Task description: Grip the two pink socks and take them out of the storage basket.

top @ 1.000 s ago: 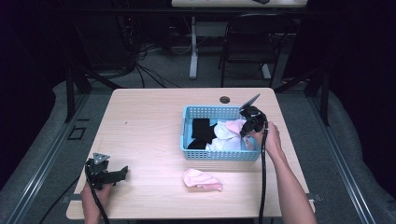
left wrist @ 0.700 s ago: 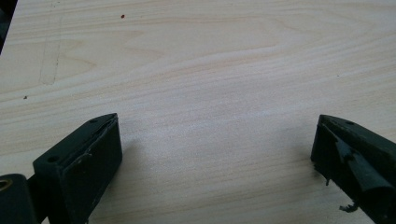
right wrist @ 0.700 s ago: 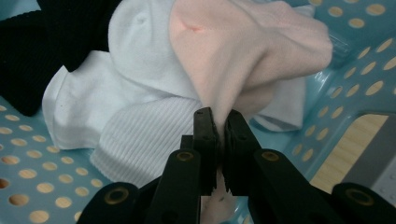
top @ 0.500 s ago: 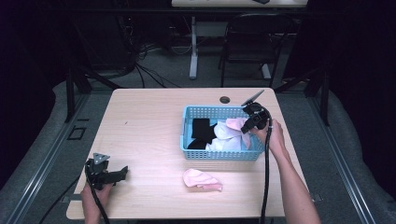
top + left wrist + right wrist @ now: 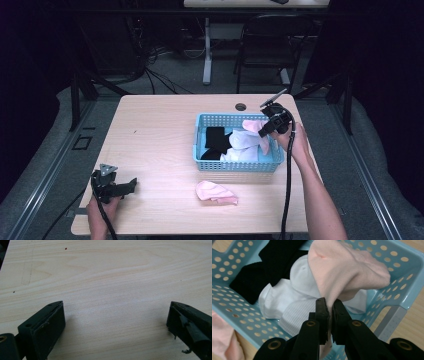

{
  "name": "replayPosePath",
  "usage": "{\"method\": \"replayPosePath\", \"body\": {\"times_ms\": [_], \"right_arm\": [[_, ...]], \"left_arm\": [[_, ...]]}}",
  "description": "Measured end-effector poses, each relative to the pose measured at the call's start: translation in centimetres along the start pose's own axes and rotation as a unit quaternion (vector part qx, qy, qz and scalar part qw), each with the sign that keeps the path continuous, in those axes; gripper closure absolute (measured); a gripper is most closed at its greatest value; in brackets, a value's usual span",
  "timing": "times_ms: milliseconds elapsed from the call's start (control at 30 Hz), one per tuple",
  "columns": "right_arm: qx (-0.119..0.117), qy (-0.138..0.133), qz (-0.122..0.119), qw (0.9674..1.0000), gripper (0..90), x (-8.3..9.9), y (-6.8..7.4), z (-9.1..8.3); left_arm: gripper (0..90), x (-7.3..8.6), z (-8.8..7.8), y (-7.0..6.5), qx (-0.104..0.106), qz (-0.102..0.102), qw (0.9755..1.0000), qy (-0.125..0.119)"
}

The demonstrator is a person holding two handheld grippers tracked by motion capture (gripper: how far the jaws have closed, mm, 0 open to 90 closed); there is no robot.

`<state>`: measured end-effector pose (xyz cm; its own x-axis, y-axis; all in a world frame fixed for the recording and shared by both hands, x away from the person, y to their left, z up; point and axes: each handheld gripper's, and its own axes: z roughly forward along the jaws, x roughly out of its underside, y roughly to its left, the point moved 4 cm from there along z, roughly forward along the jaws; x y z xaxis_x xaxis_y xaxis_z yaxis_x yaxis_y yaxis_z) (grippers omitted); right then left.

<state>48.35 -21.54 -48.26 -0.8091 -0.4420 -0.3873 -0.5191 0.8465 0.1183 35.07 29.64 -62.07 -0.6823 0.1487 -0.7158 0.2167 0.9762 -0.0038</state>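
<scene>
Gripping a pink sock (image 5: pixel 347 270) between its two black jaws, the right tool (image 5: pixel 328 306) is hanging over the blue basket (image 5: pixel 409 272); in the right gripper view the jaws are standing pressed together on a fold of the pink cloth in the lower middle of the frame, and the rest of the sock is bulging up toward the upper right. In the high view this right tool (image 5: pixel 263 130) is sitting right of centre, above the right end of the blue basket (image 5: pixel 235 165), and the pink sock (image 5: pixel 257 131) is hanging from it partly over the basket's inside. Under the sock, white socks (image 5: pixel 287 300) are lying in the middle of the basket, and black socks (image 5: pixel 262 270) are lying toward the upper left of that view.

A second pink sock (image 5: pixel 216 192) is lying flat on the wooden counter (image 5: pixel 150 130), just below the basket in the high view and apart from it.

The left tool (image 5: pixel 131 184) is resting in the lower left of the high view, near the front edge of the counter, well apart from the basket. In the left gripper view its jaws are standing wide apart, one at the lower left and one at the lower right, with bare wood between them.
</scene>
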Motion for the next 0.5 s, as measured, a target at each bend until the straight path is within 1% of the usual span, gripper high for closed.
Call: {"method": "replayPosePath", "body": {"times_ms": [33,67,100,167,233,300,367,433,467,500], "right_arm": [[0.0,0.004,-0.003,1.0,85.1,0.0,0.0,-0.3],[0.002,-0.004,0.002,1.0,85.2,0.0,0.0,-0.5],[0.0,-0.003,-0.003,1.0,85.1,0.0,0.0,-0.8],[0.0,-0.009,0.0,1.0,85.1,-0.1,0.1,-1.3],[0.005,-0.014,-0.004,0.9999,85.1,-0.2,0.2,-2.1],[0.001,-0.017,-0.009,0.9998,85.0,-0.2,0.4,-3.1],[-0.001,-0.025,-0.008,0.9996,85.0,-0.3,0.7,-3.9],[-0.003,-0.031,-0.014,0.9994,85.0,-0.3,1.2,-4.9],[-0.007,-0.04,-0.012,0.9991,85.0,-0.3,1.5,-5.3],[-0.004,-0.038,-0.018,0.9991,84.9,-0.2,1.7,-5.8]], "left_arm": [[2.0,0.0,0.0,0.0,0.0,0.0,1.0,0.0],[2.0,0.0,0.0,0.0,0.0,-0.001,1.0,-0.001],[2.0,0.0,0.0,0.0,0.0,-0.001,1.0,-0.001],[2.0,0.0,0.0,0.0,0.0,-0.001,1.0,0.0],[2.0,0.0,0.0,0.0,0.0,0.0,1.0,0.0],[2.0,0.0,0.0,0.0,0.0,0.0,1.0,0.0],[2.0,0.0,0.0,0.0,0.0,0.0,1.0,0.0],[2.0,0.0,0.0,0.0,0.0,0.0,1.0,0.0],[2.0,0.0,0.0,0.0,0.0,0.0,1.0,0.0],[2.0,0.0,0.0,0.0,0.0,0.0,1.0,-0.001]]}}
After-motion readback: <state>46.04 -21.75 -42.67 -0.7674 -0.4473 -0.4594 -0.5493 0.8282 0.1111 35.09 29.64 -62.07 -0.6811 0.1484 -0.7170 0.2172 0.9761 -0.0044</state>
